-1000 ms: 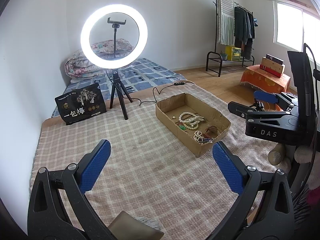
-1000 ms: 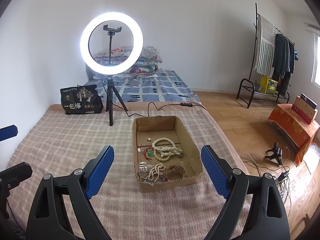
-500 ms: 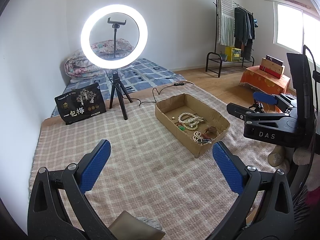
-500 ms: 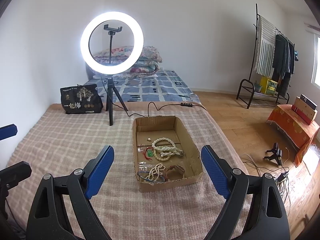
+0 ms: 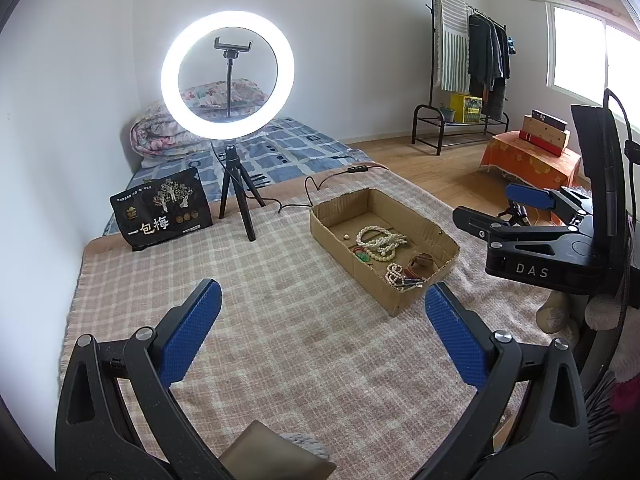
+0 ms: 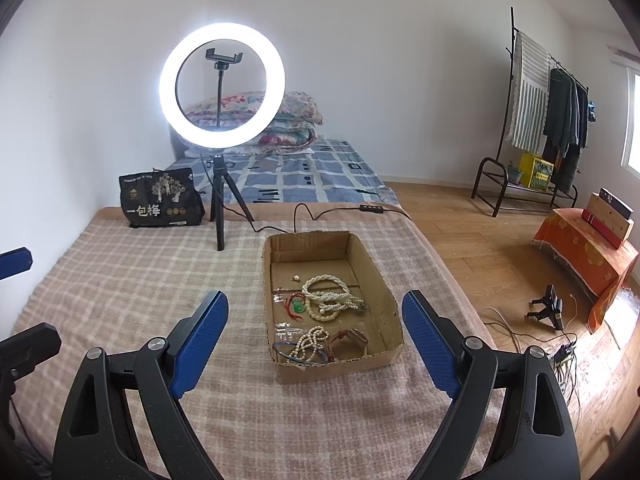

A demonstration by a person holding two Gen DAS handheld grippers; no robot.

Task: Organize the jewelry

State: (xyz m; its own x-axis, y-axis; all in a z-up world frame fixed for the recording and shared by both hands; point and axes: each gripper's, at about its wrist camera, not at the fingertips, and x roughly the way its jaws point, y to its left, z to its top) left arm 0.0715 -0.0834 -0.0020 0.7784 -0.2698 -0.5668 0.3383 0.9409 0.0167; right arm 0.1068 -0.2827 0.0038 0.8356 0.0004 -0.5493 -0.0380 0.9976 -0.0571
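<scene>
The jewelry all lies inside a shallow cardboard box on the checked blanket, a little below the middle of the right wrist frame. A big heap of pale bead necklaces sits in the middle of the box with a green pendant on red cord at its left. A smaller bead string, a blue bangle and a brown bracelet lie at the near end. The pieces overlap, so they look gathered, not yet sorted; this would fit a collected heap as well as one waiting for sorting.

The right gripper has its fingers spread wide and holds nothing; the near end of the box shows between them, lower than the pads and apart from them. The left gripper is also spread and empty, and the box lies in the middle right of its frame, beyond its right finger. Probably both hang back to keep the whole box in view.
</scene>
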